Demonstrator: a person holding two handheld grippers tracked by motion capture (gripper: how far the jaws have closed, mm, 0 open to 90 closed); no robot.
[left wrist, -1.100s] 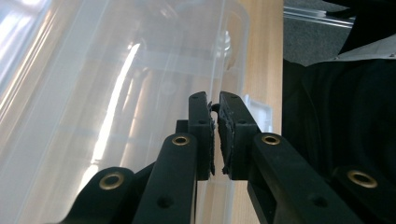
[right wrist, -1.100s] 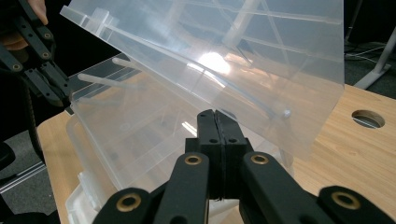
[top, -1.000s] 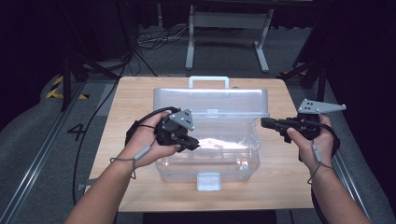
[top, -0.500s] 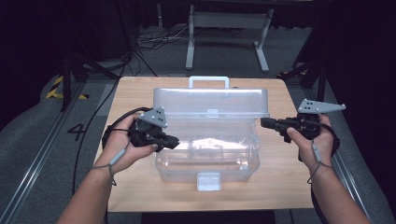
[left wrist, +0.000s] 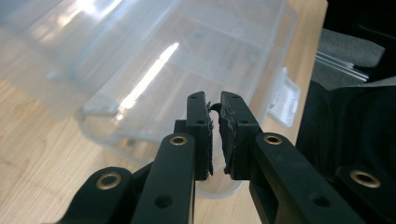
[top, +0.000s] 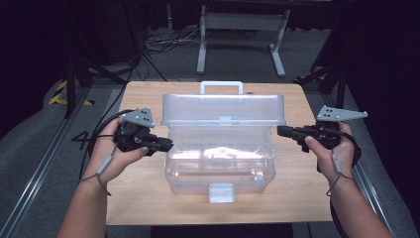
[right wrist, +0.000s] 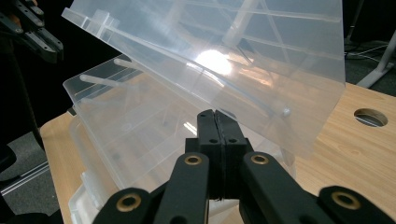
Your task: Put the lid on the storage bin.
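Note:
A clear plastic storage box stands mid-table with its lid swung up and a white latch on its front. My left gripper hovers just off the box's left wall and points at it. In the left gripper view the pads stand a narrow slit apart with nothing between them, and the box lies ahead. My right gripper hangs beside the box's right end, level with the lid's edge. Its jaws are pressed together, empty, facing the raised lid.
The wooden table has bare strips left, right and in front of the box, and a round hole near one corner. Beyond the far edge stand a metal frame and floor cables. Rails run along the table's left side.
My left gripper has drawn back leftward, from over the box's left part to just outside its left wall. The right gripper, the box and the raised lid have stayed put.

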